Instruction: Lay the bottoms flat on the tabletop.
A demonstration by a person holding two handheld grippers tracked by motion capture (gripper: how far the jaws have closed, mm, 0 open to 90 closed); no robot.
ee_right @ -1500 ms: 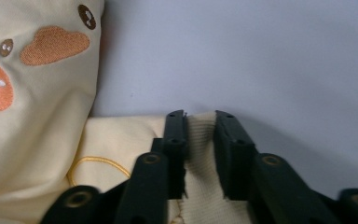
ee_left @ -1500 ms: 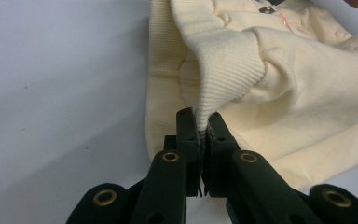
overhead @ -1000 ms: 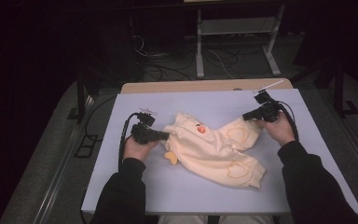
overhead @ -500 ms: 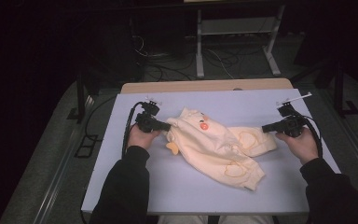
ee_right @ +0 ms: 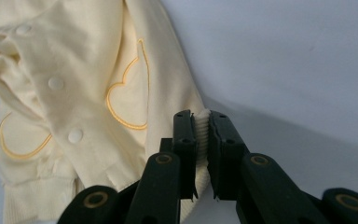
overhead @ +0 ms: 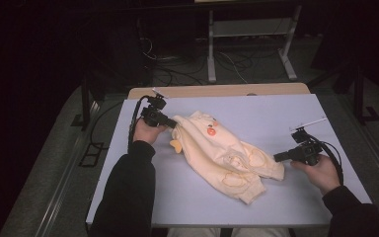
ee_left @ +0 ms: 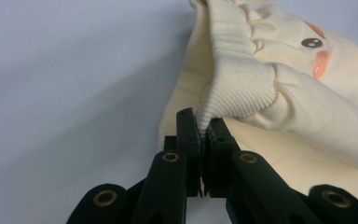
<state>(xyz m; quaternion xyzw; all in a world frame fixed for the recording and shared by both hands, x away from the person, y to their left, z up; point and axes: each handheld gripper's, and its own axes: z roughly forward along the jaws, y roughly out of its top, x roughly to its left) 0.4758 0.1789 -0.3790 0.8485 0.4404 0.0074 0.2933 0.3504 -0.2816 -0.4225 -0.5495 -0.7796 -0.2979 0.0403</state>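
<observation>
A cream baby garment point(overhead: 224, 155) lies stretched across the middle of the pale blue counter point(overhead: 256, 207), running from upper left to lower right in the high view. The left claw point(overhead: 170, 123), left of centre, is clamped on a ribbed cuff point(ee_left: 233, 79); in the left gripper view the knit edge is pinched between the two black jaws, beside an orange and brown print point(ee_left: 318, 51). The right claw point(overhead: 278, 158), at the right of the high view, is clamped on the garment's opposite edge; in the right gripper view, cream fabric sits between its jaws, next to yellow heart outlines point(ee_right: 128, 93) and white snaps point(ee_right: 56, 83).
</observation>
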